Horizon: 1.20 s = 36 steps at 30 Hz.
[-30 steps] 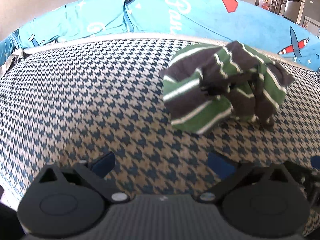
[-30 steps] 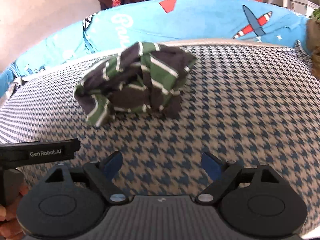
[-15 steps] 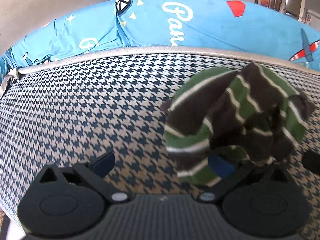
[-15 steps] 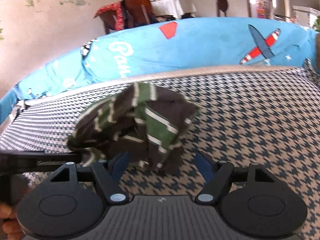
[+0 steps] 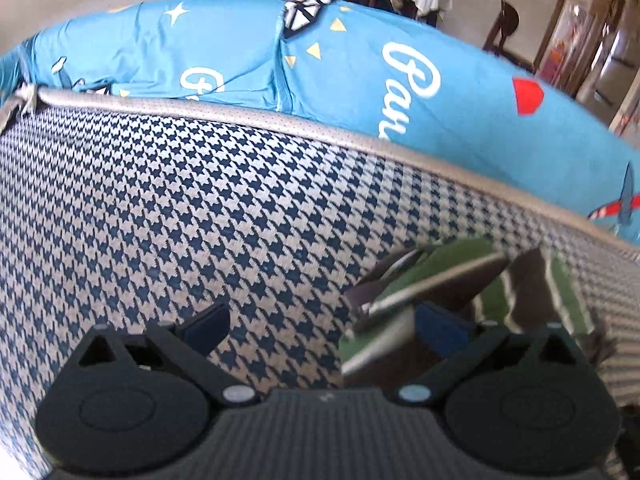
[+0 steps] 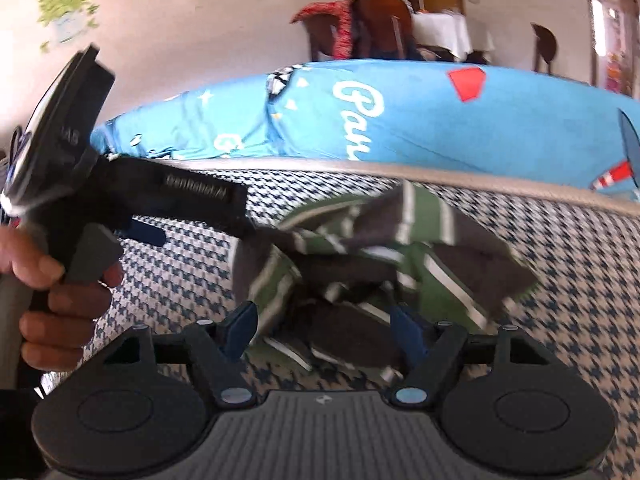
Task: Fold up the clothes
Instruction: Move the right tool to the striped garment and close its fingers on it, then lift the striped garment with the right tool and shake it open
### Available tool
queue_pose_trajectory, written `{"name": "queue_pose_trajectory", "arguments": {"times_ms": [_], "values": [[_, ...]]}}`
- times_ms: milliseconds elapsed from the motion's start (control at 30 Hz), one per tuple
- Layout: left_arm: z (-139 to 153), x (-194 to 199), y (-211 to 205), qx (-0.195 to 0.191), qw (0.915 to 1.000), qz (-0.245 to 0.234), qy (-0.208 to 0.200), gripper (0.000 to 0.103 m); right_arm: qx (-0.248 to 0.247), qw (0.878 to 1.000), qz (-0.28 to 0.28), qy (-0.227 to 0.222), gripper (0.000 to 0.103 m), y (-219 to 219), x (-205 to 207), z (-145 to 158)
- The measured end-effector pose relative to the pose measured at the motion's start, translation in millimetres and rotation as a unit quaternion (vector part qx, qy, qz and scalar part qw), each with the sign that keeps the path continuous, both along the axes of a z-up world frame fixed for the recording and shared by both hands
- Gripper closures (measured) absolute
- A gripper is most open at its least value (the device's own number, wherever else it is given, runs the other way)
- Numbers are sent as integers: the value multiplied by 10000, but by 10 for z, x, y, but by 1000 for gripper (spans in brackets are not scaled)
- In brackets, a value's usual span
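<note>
Both grippers' jaws stand apart: the right gripper (image 6: 322, 332) straddles the crumpled striped shirt (image 6: 404, 256) near the mattress's (image 5: 160, 208) far edge; the left gripper (image 5: 320, 330) noses its side.

A home: a houndstooth mattress (image 5: 200, 200) against a blue printed cushion (image 6: 400, 120), wooden dining chairs (image 6: 376, 20) behind.

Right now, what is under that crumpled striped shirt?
The striped shirt lies bunched on a houndstooth-patterned cover, which shows all around it. Whatever sits directly beneath the folds is covered by the cloth, so I cannot see it.
</note>
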<state>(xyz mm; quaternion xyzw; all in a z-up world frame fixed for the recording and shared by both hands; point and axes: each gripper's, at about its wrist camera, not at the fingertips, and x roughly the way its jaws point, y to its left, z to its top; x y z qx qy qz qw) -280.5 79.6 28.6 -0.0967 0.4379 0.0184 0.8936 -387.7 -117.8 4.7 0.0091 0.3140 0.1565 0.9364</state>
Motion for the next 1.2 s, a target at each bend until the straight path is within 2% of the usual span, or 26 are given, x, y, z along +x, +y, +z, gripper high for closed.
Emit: {"name": "queue_pose_trajectory", "arguments": {"times_ms": [167,367,533,700,800,867,900,1067,1133,1200], "values": [[10,-14,131,-79,9998,202,-20,0,-223,9986,235,-416,28,174,105,16],[32,-26,120,47,9999,81,-124,0,-661,9925,692,-755,28,404,192,3],[-29,-19,126,332,9993,89,-131,0,-819,9902,897,-687,28,545,294,-101],[-126,25,170,353,9993,141,-34,0,-1116,9887,732,-676,28,630,453,-239],[-169,45,193,368,9991,187,2,0,-1221,9889,572,-625,37,648,514,-314],[-195,70,196,321,9993,176,32,0,-1278,9888,510,-578,52,651,544,-353],[-210,78,193,331,9993,177,49,0,-1327,9884,486,-561,55,653,551,-371],[-266,118,150,287,9993,165,180,0,-1345,9890,282,-540,86,551,548,-381],[-244,119,118,257,9995,119,167,0,-1204,9911,141,-556,92,479,554,-329],[-228,108,66,263,9995,51,169,0,-1089,9922,-17,-613,93,405,540,-271]]}}
